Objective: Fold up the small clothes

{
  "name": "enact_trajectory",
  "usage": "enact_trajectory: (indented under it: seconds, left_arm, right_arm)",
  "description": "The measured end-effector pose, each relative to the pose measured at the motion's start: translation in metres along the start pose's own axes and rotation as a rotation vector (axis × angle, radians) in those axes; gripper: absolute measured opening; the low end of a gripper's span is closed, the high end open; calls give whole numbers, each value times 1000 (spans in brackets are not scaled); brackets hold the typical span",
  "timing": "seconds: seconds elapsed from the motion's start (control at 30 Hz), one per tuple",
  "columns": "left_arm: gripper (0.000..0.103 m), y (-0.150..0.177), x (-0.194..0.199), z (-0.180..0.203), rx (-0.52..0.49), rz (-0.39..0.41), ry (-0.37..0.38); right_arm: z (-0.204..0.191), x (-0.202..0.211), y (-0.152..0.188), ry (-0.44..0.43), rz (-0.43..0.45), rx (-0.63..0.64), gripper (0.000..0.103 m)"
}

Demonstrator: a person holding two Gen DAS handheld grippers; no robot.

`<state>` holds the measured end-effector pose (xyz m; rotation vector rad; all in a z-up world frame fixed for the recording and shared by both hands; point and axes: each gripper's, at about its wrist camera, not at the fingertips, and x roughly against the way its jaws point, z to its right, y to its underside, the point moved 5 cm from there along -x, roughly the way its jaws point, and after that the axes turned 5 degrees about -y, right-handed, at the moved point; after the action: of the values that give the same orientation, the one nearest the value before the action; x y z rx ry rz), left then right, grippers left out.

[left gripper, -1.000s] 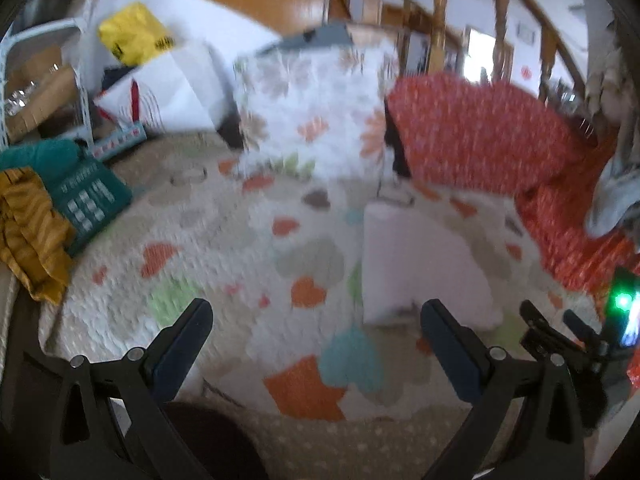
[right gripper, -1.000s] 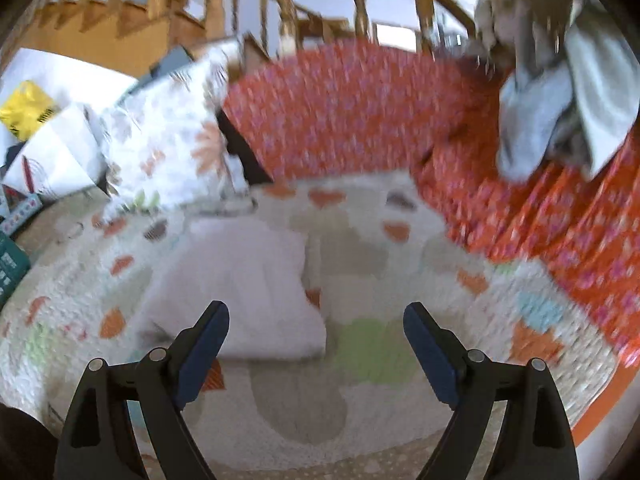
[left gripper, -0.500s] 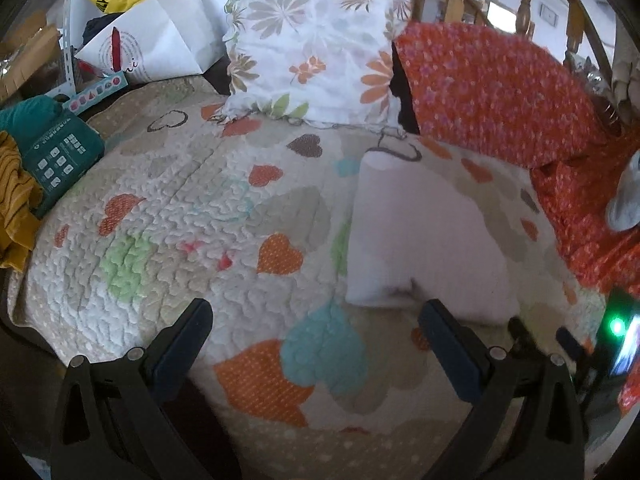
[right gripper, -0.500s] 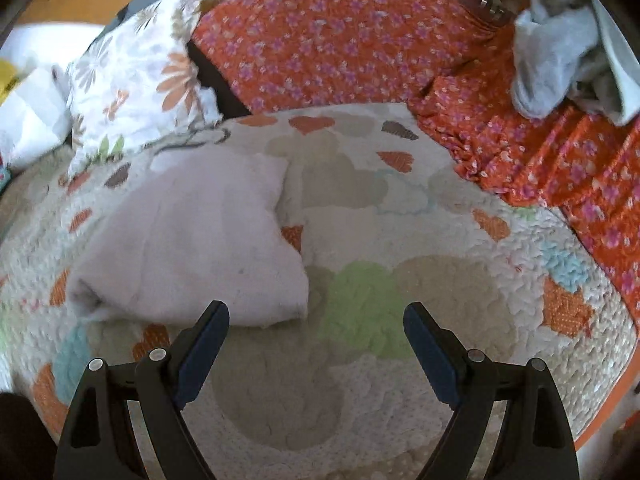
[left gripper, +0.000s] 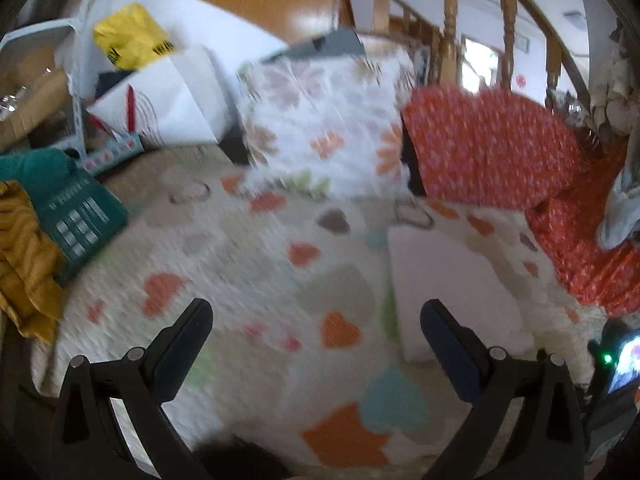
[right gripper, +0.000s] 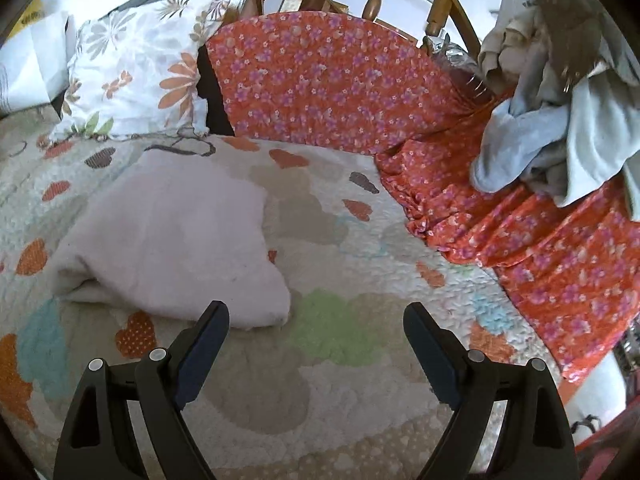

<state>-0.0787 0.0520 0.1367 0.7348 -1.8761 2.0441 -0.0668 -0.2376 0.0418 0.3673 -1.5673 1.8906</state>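
Note:
A folded pale pink garment (right gripper: 172, 248) lies flat on the heart-patterned quilt (right gripper: 340, 320); in the left wrist view the same garment (left gripper: 452, 284) sits right of centre. My right gripper (right gripper: 316, 316) hovers open just in front of the garment's near right corner, holding nothing. My left gripper (left gripper: 316, 316) is open too, above bare quilt (left gripper: 224, 272) to the left of the garment. A heap of unfolded grey and light blue clothes (right gripper: 560, 100) rests at the far right on the orange floral cover (right gripper: 540, 248).
A floral pillow (left gripper: 320, 128) and an orange floral cushion (left gripper: 488, 148) line the back. A teal garment (left gripper: 68, 216) and a mustard one (left gripper: 24, 264) lie at the left edge. White bags (left gripper: 160, 100) and a wooden stair railing (left gripper: 448, 20) stand behind.
Both views swing: the left camera tilted back up and blurred, the garment sliding lower right. The right gripper shifted so the clothes heap shows more. Both stay open and empty.

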Motion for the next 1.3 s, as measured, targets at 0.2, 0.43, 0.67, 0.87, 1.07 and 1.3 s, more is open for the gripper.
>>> enact_trajectory:
  seconds: [0.2, 0.43, 0.67, 0.87, 1.07, 1.3]
  left_arm:
    - [103, -4, -5, -28, 12, -22, 44]
    - [103, 23, -13, -14, -23, -129, 78]
    - [103, 36, -4, 8, -8, -124, 33]
    - [103, 56, -15, 35, -2, -211, -39]
    - [103, 72, -18, 73, -70, -273, -42]
    - [103, 98, -30, 99, -137, -387, -33]
  right_arm:
    - [-36, 13, 0, 0, -38, 8, 92]
    - [-54, 27, 16, -18, -58, 3, 92]
    - [-47, 19, 8, -90, -52, 4, 92]
    - [-47, 9, 1, -223, -40, 60, 92]
    - [-30, 4, 10, -260, -29, 63, 92]
    - [-4, -20, 39, -269, -122, -58, 93]
